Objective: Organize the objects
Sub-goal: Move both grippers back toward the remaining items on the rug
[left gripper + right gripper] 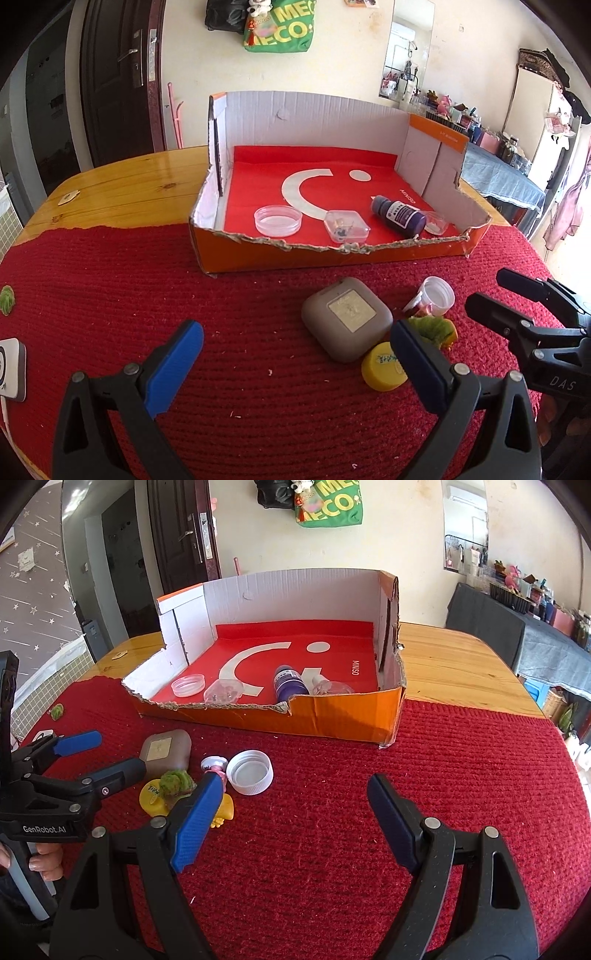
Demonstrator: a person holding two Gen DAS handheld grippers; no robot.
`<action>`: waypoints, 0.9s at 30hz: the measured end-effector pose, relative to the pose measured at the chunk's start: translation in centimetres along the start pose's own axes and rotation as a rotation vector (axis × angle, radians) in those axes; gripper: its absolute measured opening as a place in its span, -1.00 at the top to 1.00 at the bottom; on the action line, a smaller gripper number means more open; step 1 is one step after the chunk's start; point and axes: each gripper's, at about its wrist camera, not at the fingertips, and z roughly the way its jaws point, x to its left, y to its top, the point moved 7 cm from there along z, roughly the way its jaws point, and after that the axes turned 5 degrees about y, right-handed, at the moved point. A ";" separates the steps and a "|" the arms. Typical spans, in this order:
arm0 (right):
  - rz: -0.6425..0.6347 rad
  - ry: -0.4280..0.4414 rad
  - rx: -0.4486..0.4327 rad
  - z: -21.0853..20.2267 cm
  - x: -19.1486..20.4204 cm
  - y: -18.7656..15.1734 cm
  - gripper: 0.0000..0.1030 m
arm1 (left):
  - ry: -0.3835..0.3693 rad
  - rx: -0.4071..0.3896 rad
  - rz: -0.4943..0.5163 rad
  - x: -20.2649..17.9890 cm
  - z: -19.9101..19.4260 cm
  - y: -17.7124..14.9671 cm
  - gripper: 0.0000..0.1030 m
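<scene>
Partly done: purple bottle (398, 215), clear lid (277, 220) and small clear case (346, 230) sit in the cardboard box (332, 254). Left on the red mat at box's 6 o'clock: grey case (347, 319), white cap (250, 771), yellow cap (384, 366), green toy (176, 782). Left gripper (295, 363) and right gripper (291, 816) both wide, empty.

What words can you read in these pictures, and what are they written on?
"MINISO" on the red liner inside the cardboard box.
"GenRobot.AI" on the left gripper.
"DAS" on the right gripper.
"ME" over "ECO" on the green bag hanging on the wall, partly cut off.
Purple bottle label: too small to read.
Yellow cap print: too blurred to read.
</scene>
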 end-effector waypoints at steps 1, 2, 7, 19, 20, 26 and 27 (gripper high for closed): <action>0.001 0.005 0.007 0.2 -0.1 0.1 -0.56 | -0.002 0.015 -0.002 0.0 0.3 0.0 -1.00; 0.001 0.009 0.013 0.4 -0.2 0.2 -0.56 | -0.006 0.028 -0.004 -0.1 0.6 0.1 -1.00; 0.006 0.030 0.050 1.3 -1.0 0.4 -0.56 | -0.002 0.059 -0.006 -0.6 1.5 0.7 -1.00; 0.023 0.137 0.129 2.9 -1.7 0.5 -0.56 | 0.030 0.110 -0.015 -1.4 3.1 0.9 -1.00; 0.016 0.141 0.133 2.9 -1.5 0.5 -0.56 | 0.032 0.114 -0.017 -1.5 3.3 1.1 -1.00; -0.017 0.157 0.148 3.3 -0.8 0.4 -0.56 | 0.039 0.133 -0.023 -1.3 3.8 1.0 -1.00; -0.020 0.158 0.150 3.3 -0.8 0.4 -0.56 | 0.038 0.137 -0.025 -1.1 3.8 0.9 -1.00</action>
